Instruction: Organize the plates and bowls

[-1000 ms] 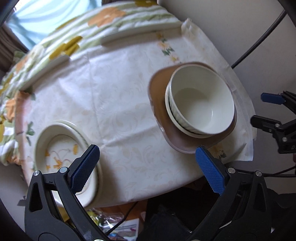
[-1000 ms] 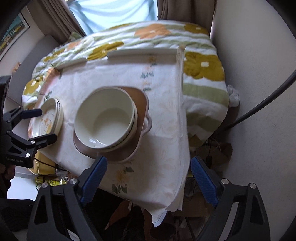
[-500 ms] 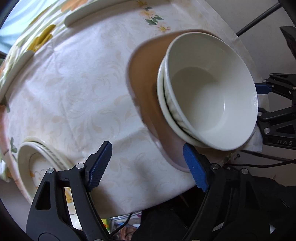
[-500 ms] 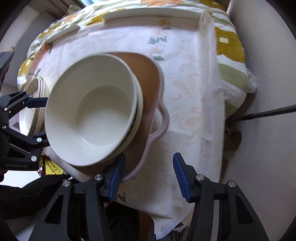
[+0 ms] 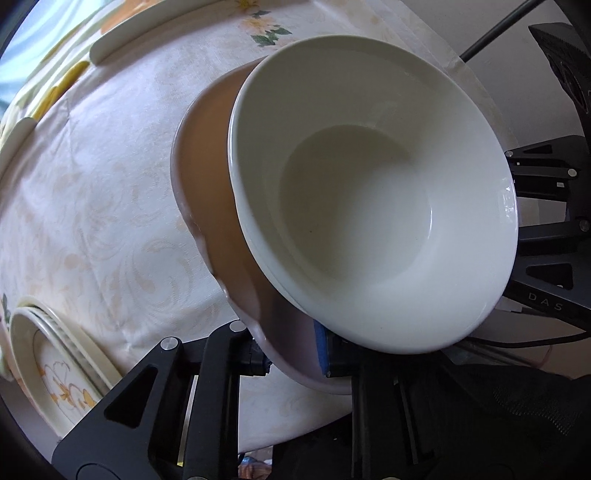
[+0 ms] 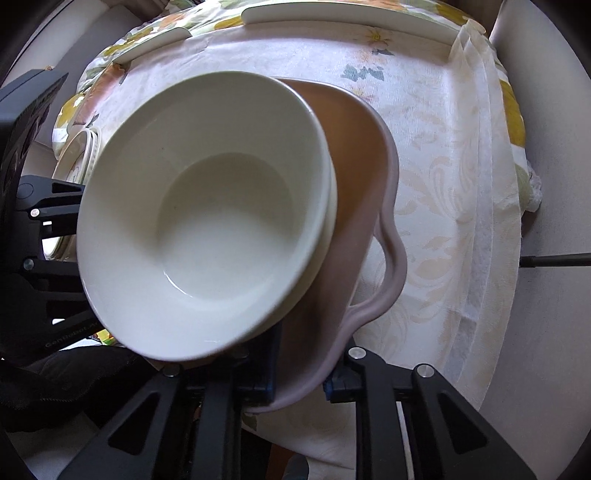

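Observation:
A brown dish (image 5: 218, 206) with a pale rim and a side handle (image 6: 391, 254) sits on the tablecloth near its front edge. Two nested cream bowls (image 5: 369, 192) stand in it; the bowls also show in the right wrist view (image 6: 207, 214). My left gripper (image 5: 291, 358) is shut on the dish's near rim. My right gripper (image 6: 301, 380) is shut on the dish's rim (image 6: 314, 384) beside the handle. A stack of cream flowered plates (image 5: 48, 362) sits at the left edge of the table.
The table carries a pale floral cloth (image 5: 96, 206) with white rails (image 6: 332, 11) along its far side. A grey wall (image 6: 554, 147) is close on the right. The table edge runs just under both grippers.
Both grippers moved in toward the brown dish and shut on its near rim, one on each side. The dish and bowls now fill both views.

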Tool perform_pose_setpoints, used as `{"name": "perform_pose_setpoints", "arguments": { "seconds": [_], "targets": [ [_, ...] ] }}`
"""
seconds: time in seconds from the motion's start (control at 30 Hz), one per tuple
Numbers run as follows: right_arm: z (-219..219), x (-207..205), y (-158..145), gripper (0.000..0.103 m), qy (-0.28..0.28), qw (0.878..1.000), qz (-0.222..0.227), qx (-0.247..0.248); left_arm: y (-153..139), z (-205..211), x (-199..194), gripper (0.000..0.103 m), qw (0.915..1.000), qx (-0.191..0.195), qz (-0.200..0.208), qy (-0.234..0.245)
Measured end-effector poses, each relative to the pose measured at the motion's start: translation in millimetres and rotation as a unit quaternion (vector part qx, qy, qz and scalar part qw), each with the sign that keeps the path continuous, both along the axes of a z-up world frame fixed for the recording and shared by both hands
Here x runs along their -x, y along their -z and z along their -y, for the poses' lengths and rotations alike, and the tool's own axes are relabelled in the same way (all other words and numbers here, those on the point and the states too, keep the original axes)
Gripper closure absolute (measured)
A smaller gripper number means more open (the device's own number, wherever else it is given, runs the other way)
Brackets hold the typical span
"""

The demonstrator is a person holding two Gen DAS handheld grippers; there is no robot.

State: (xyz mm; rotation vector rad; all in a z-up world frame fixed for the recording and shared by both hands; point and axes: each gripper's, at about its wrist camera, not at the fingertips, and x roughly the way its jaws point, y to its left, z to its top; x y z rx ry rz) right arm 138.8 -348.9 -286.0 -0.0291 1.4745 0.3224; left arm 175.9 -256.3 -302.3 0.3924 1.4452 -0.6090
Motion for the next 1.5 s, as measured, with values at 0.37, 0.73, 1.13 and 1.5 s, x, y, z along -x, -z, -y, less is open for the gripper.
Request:
{"name": "perform_pose_setpoints", "arguments": {
  "seconds": [0.37, 0.73, 1.13, 1.5],
  "targets": [
    [0, -1, -7, 0.086, -0.003, 0.999, 0.034, -0.005, -12, -20, 13, 0.089, 0.9984, 0.013, 0.056, 0.002],
    [-38, -17, -56, 0.086, -0.042, 0.996, 0.080, -0.005, -71, -60, 14, 0.089, 0.9928, 0.017, 0.108, -0.049],
    [-154, -27, -97, 0.086, -0.090, 0.991, 0.101, -0.013, -115, -182, 24, 0.089, 0.9883, 0.005, 0.130, -0.079],
    [-259, -24, -64, 0.086, -0.062, 0.996, 0.065, -0.016, -70, -287, 17, 0.089, 0.9951, -0.011, 0.089, -0.041]
  ]
}}
